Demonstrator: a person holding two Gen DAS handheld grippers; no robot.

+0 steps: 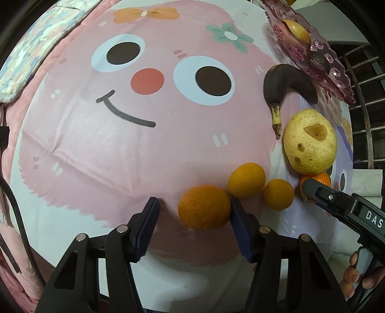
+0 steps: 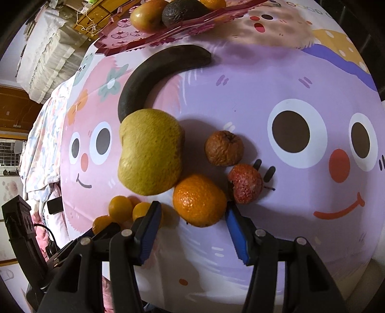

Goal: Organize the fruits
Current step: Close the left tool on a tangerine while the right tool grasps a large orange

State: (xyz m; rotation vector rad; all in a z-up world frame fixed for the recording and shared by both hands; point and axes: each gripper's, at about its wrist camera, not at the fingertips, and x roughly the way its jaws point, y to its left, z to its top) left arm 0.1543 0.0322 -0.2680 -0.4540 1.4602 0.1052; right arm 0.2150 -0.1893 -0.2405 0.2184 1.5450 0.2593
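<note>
In the left wrist view my left gripper is open; an orange lies between its fingertips, touching the right pad. Two smaller oranges lie beyond, then a big yellow pomelo and a blackened banana. In the right wrist view my right gripper is open around a tangerine, with the pomelo just left. A shrivelled brown fruit and a red fruit lie to the right. A pink glass tray holds an apple and an avocado.
The fruits lie on a table covered by a cartoon-face cloth, pink on the left, purple on the right. The tray sits at the far edge. Window bars and bedding border the table.
</note>
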